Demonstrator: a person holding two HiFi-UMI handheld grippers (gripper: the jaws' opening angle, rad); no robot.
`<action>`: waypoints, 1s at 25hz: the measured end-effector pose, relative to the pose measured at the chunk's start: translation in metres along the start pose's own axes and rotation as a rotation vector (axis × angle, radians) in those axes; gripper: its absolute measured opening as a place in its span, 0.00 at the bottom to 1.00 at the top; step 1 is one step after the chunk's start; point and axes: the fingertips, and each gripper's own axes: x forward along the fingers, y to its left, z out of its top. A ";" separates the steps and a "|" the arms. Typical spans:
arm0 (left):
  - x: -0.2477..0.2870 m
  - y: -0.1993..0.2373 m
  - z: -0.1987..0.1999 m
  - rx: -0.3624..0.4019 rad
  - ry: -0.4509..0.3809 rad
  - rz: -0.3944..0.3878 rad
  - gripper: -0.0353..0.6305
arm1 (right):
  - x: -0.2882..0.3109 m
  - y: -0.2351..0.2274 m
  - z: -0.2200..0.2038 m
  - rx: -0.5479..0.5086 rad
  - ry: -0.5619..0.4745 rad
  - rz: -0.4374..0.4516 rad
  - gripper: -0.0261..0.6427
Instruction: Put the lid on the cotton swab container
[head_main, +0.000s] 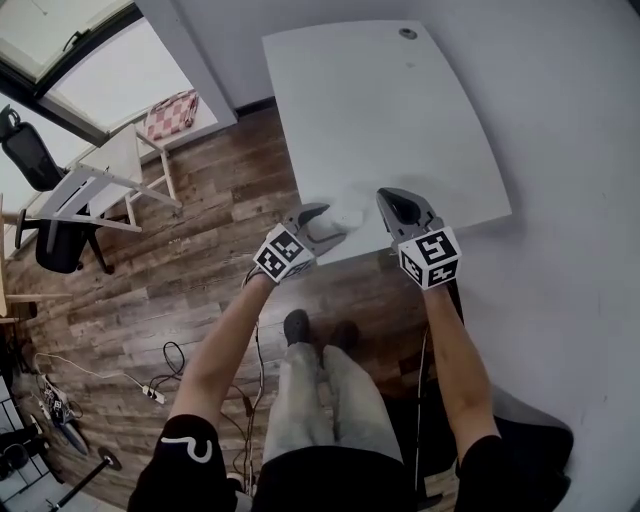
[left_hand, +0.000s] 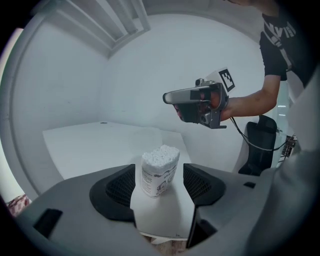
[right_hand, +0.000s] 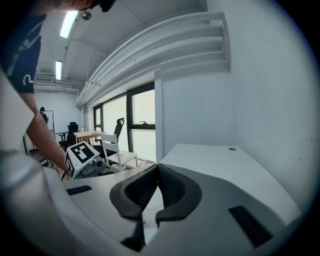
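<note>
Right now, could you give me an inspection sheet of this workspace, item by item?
Surface: white table with a small round grommet at its far edge.
Job's things: clear plastic cotton swab container, upright near the table's near edge, uncovered; lid not seen.
Clutter: nothing seen.
Grippers: left gripper open, jaws either side of the container, not touching; right gripper shut, held above the table.
Cables: black cable from the right gripper; loose cords on the floor.
Surroundings: wood-plank floor, white chair, black office chair.

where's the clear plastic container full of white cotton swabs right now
In the left gripper view, the cotton swab container stands upright on the white table, at its near corner, between the open jaws of the left gripper.
</note>
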 end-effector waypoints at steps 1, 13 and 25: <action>0.003 0.000 -0.002 0.003 -0.005 -0.005 0.50 | 0.003 -0.002 -0.005 0.006 -0.002 0.003 0.06; 0.023 0.000 -0.003 0.047 -0.044 -0.074 0.50 | 0.027 -0.014 -0.033 0.070 -0.029 0.078 0.07; 0.021 0.001 -0.004 0.080 -0.029 -0.085 0.44 | 0.042 0.003 -0.037 0.115 -0.011 0.236 0.35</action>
